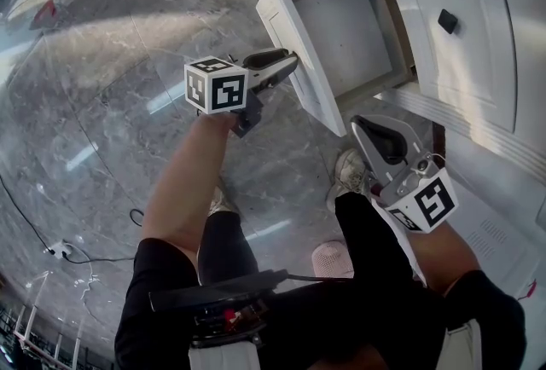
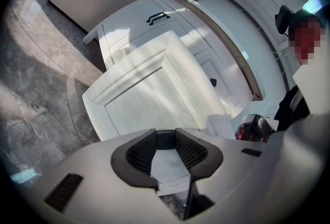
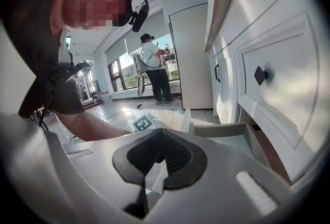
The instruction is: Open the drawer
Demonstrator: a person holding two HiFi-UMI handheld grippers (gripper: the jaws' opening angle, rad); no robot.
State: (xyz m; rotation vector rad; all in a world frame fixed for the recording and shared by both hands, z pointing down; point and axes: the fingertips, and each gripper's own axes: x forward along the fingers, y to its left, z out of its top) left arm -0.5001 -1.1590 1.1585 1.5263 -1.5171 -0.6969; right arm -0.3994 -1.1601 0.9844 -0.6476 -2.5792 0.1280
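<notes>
Two hand-held grippers are at one cabinet. The grey marble floor (image 1: 128,61) fills most of the head view, and the white panelled cabinet (image 1: 478,44) runs along that view's right side. The white drawer (image 1: 345,31) stands well out from the cabinet. Its bare inside shows only from above, while the left gripper view looks at its framed front instead.

That view alone also shows a wooden counter edge (image 2: 216,37) and a black bar handle (image 2: 157,17) on another drawer. Only the right gripper view shows a second person (image 3: 154,65) standing far off by the windows.

The left hand-held gripper (image 1: 288,63) is at the middle of the drawer front, its tips pinching a small dark knob (image 2: 165,139). The right hand-held gripper (image 3: 161,153) hangs beside the drawer, touching nothing, with its tips pressed together on nothing.

Each marker cube (image 1: 216,85) carries black-and-white square codes (patterns, not words).
</notes>
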